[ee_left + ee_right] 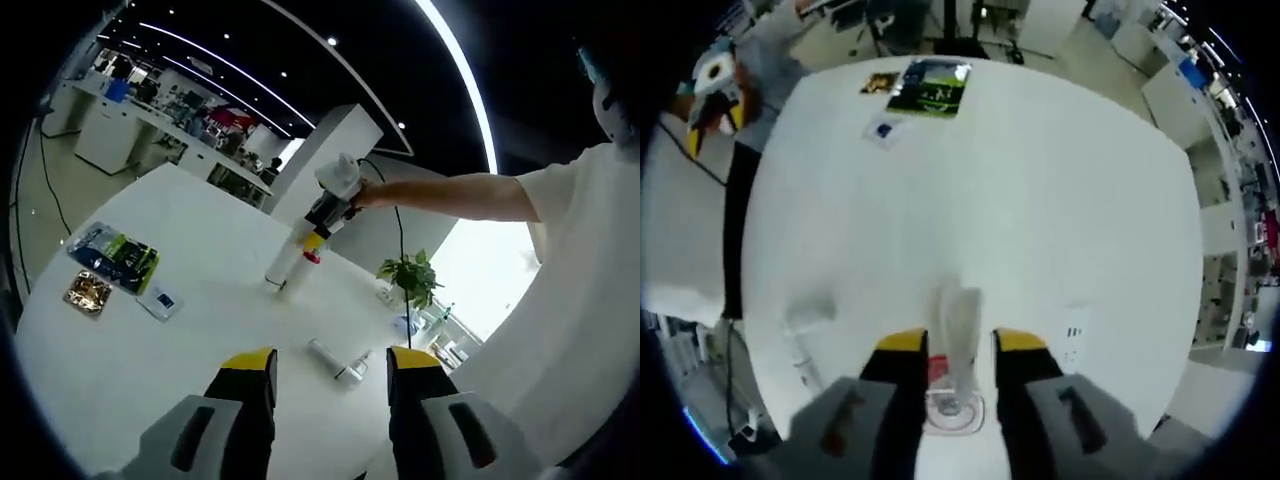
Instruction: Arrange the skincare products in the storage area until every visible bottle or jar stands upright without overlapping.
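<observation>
Two grippers work over a white table [150, 370]. The right gripper [962, 345] pinches a tall clear bottle [958, 330] standing upright between its jaws. The left gripper [330, 362] is spread and holds nothing; just ahead of it a small bottle [338, 362] lies on its side.

The right tongs [959, 372], yellow-tipped, reach over a round white surface [1040, 170] with a clear tube [958, 340] held between their jaws, its cap end nearest the camera. To the left a small bottle [803, 352] lies on its side. At the far edge sit a green and blue packet [930, 86], a gold packet [880, 83] and a small card [881, 129].
</observation>
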Tool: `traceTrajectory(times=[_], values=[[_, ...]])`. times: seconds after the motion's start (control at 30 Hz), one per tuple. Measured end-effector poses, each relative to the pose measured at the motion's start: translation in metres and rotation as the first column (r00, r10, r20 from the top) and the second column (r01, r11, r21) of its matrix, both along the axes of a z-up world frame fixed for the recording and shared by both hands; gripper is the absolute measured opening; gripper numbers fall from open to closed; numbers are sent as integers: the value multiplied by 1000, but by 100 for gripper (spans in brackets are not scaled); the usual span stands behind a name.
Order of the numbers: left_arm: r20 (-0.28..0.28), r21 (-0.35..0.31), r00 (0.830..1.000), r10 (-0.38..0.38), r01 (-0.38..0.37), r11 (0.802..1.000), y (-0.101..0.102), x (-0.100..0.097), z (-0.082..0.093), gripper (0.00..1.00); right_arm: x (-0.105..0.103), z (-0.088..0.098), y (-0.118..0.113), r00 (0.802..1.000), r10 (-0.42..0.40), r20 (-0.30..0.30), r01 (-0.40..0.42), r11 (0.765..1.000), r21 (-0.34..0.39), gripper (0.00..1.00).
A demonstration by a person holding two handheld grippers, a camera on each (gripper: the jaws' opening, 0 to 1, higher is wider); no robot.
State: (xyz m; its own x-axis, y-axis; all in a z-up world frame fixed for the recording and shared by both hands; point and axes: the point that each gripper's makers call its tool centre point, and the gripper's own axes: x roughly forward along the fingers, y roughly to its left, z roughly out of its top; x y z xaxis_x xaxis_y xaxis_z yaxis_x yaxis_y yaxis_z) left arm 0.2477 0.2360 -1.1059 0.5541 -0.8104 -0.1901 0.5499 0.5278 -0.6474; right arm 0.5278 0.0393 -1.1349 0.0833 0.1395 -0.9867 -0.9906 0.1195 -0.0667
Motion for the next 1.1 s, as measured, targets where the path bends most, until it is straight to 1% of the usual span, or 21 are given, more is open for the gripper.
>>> traceTrajectory(times=[0.13, 0.23, 0.33, 0.4, 0.43, 0.47, 0.5, 0.57, 0.6, 0.63, 0.7, 0.77, 0.8, 0.83, 0.87, 0.9, 0.93, 0.97, 1.03, 1.07, 1.1], values=[[2, 0, 1000, -5, 5, 1000, -1, 1, 1, 45, 9, 14, 5, 998, -50, 49, 45, 995, 84, 30], [0, -1, 1000, -22, 22, 1000, -5, 2, 0, 45, 11, 32, 8, 989, -141, 51, 126, 967, 221, 31], [7, -7, 999, -36, 36, 999, -9, 5, 1, 45, 9, 55, 11, 963, -264, 51, 224, 894, 387, 31], [21, -15, 998, -63, 63, 998, -13, 8, 5, 46, 2, 72, 13, 948, -316, 39, 252, 821, 513, 33], [33, -16, 996, -81, 82, 997, -17, 9, 8, 46, -3, 82, 12, 938, -345, 30, 265, 771, 579, 34], [36, -17, 995, -89, 90, 996, -19, 11, 10, 46, -9, 86, 10, 926, -377, 9, 294, 737, 609, 35], [45, -20, 993, -106, 107, 994, -22, 13, 13, 47, -16, 94, 7, 912, -411, -11, 314, 678, 664, 37], [52, -20, 990, -128, 129, 991, -27, 16, 14, 47, -27, 96, -1, 896, -443, -2, 324, 651, 686, 38], [55, -18, 988, -141, 142, 990, -30, 18, 14, 47, -37, 90, -8, 901, -433, 14, 317, 683, 658, 38], [52, -13, 987, -154, 155, 988, -33, 19, 12, 47, -45, 89, -11, 898, -439, 23, 316, 680, 662, 38], [37, 7, 980, -195, 195, 981, -41, 24, 8, 47, -70, 92, -8, 884, -466, -28, 335, 591, 734, 38], [38, -6, 978, -204, 204, 979, -47, 30, 13, 47, -84, 96, -6, 864, -499, -71, 359, 511, 781, 40], [38, -17, 977, -211, 212, 977, -51, 32, 16, 47, -93, 100, -8, 841, -530, -111, 381, 433, 817, 40], [26, -34, 975, -219, 220, 975, -55, 33, 19, 47, -101, 102, -8, 827, -541, -153, 400, 375, 837, 40], [16, -44, 973, -228, 229, 972, -59, 34, 21, 47, -111, 105, -8, 807, -551, -214, 430, 299, 852, 42], [16, -46, 972, -234, 235, 971, -62, 36, 22, 47, -116, 107, -8, 785, -564, -255, 451, 238, 861, 44], [16, -49, 971, -240, 240, 969, -66, 37, 23, 47, -123, 111, -7, 779, -559, -284, 452, 188, 872, 47], [21, -45, 967, -255, 256, 966, -73, 39, 24, 47, -134, 116, -8, 758, -559, -337, 462, 96, 882, 49], [2, -44, 963, -271, 270, 962, -80, 39, 24, 47, -148, 120, -6, 750, -540, -383, 475, 36, 879, 54], [-18, -44, 959, -284, 283, 958, -85, 39, 24, 47, -157, 124, -5, 741, -531, -411, 474, -21, 880, 56], [-25, -45, 958, -285, 283, 958, -87, 39, 26, 47, -163, 124, -4, 737, -530, -419, 473, -38, 880, 58]])
